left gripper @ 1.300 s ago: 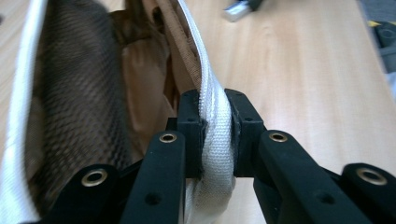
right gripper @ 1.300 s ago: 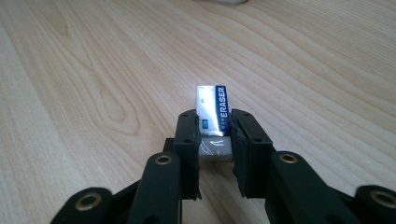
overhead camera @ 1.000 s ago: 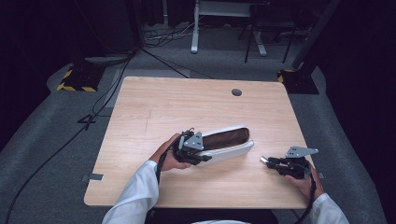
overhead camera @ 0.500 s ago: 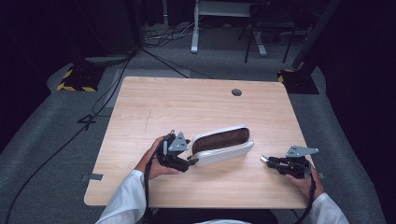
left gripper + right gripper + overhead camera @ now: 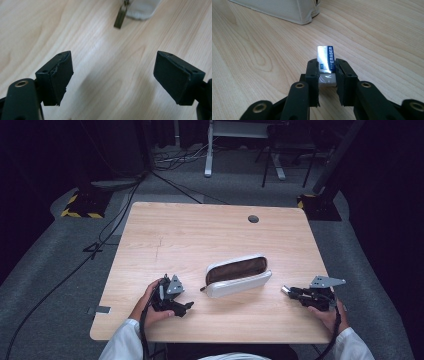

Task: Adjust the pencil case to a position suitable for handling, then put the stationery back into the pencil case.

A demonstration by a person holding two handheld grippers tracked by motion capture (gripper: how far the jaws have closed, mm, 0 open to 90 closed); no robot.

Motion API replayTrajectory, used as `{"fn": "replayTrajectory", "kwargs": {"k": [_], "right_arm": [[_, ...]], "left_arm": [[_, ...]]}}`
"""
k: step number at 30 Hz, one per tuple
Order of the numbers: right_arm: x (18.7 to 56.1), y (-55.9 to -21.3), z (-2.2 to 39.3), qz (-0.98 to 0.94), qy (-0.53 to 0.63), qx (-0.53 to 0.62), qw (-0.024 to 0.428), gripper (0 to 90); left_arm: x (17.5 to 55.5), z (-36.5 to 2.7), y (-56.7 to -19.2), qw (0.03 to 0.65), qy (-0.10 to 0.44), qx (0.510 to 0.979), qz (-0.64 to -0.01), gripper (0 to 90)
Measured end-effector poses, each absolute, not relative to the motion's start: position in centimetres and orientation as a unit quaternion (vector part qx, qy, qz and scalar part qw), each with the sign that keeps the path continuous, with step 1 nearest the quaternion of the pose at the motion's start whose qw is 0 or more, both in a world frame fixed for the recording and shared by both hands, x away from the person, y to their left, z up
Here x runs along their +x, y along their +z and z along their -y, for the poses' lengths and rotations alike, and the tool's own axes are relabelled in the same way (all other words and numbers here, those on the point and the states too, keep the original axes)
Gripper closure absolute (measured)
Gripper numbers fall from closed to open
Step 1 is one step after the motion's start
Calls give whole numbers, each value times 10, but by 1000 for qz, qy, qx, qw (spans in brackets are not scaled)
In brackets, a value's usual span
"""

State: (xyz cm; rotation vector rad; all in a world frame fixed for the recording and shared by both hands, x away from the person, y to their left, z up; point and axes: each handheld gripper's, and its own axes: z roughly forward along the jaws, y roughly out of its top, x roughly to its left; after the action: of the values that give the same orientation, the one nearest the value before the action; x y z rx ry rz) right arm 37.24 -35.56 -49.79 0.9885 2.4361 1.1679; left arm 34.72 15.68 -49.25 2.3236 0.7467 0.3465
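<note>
- The desk point(image 5: 165, 240) is seen in the middle of the high view, light wood, with a small round hole near its upper right.
- The pencil case point(image 5: 239, 274) lies just right of centre in the high view, white outside and brown within, its mouth open upward; its zip pull point(image 5: 120, 17) is seen at the top of the left gripper view.
- The left gripper point(image 5: 181, 307) is seen at lower left of centre, apart from the case; its fingers point(image 5: 58, 75) stand wide apart over bare wood, with nothing between them, and have just been opening.
- The right gripper point(image 5: 285, 290) rests at lower right, its fingers point(image 5: 313, 75) closed on the eraser point(image 5: 326, 60), which sticks out ahead of them, well apart from the case.
- The step in hand is judged to be the readying of the case; next the eraser would need to be carried to the open mouth and released inside.
- Against the earlier frames, the left gripper has let go of the case's end and has drawn back toward the lower left; the case is now free on the desk, while the right gripper is unchanged.
</note>
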Motion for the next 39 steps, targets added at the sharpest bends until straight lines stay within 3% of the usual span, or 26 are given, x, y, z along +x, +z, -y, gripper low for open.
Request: {"fn": "replayTrajectory", "kwargs": {"k": [7,39], "right_arm": [[376,-492,357,-833,414,342,132,734],[387,-433,370,-798,464,325,206,735]], "left_arm": [[346,-165,-500,334,112,881,-315,165],[345,-168,-505,354,116,873,-314,146]]}}
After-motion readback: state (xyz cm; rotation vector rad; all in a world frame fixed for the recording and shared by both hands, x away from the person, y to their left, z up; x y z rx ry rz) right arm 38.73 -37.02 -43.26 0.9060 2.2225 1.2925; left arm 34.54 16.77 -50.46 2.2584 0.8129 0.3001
